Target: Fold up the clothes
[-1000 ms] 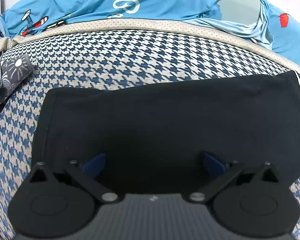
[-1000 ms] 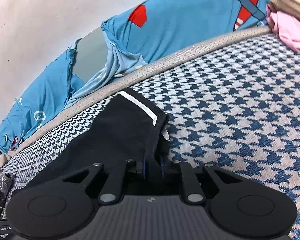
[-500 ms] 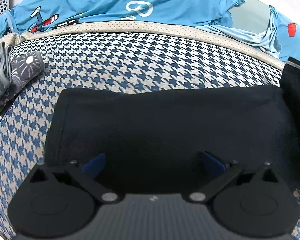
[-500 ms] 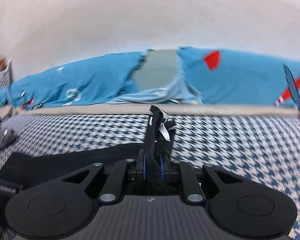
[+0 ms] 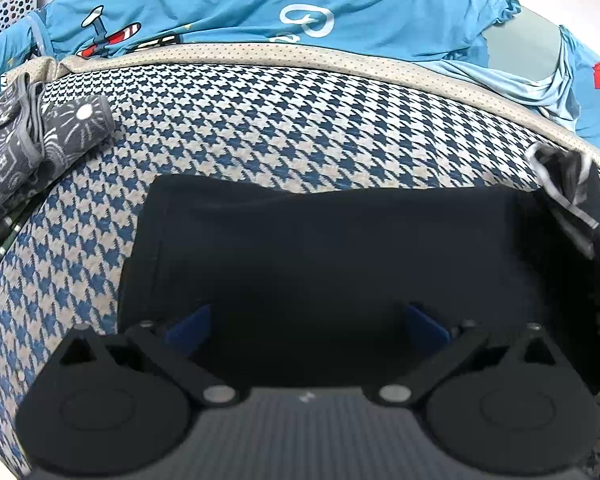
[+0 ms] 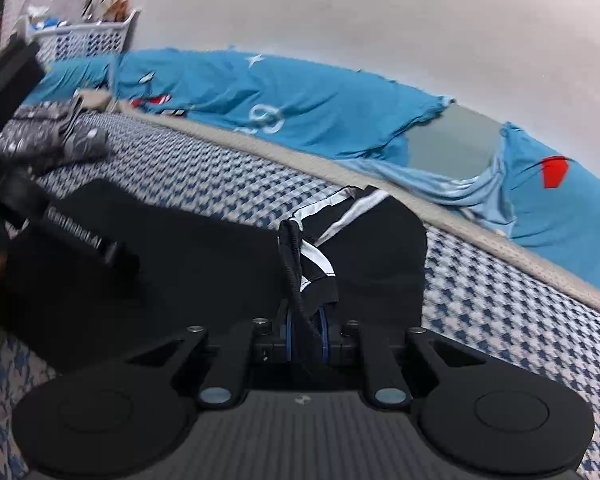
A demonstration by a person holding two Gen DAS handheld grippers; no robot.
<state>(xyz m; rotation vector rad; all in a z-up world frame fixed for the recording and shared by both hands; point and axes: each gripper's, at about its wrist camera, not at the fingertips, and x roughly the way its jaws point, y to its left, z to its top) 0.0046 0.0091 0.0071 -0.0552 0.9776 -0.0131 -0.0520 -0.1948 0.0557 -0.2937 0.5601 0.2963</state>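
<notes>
A black garment point(image 5: 320, 248) with white stripes lies on the houndstooth bedspread point(image 5: 284, 120). My left gripper point(image 5: 306, 326) rests over its near part, open, blue pads wide apart with black cloth between and under them. My right gripper point(image 6: 306, 326) is shut on the garment's striped end point(image 6: 312, 248), which is lifted and folded over the rest of the cloth point(image 6: 172, 248). That raised end shows in the left wrist view at the right point(image 5: 568, 192). The left gripper's body point(image 6: 80, 240) appears at the left of the right wrist view.
A grey patterned garment point(image 5: 28, 148) lies rolled at the left of the bed. Blue bedding with airplane prints point(image 5: 300, 12) runs along the far edge by the wall. A white basket point(image 6: 84, 40) stands at the far left. Bare bedspread point(image 6: 520, 320) extends to the right.
My right gripper has lifted the striped end off the bed and swung it left over the garment. The left gripper stayed open on the cloth, shifting slightly.
</notes>
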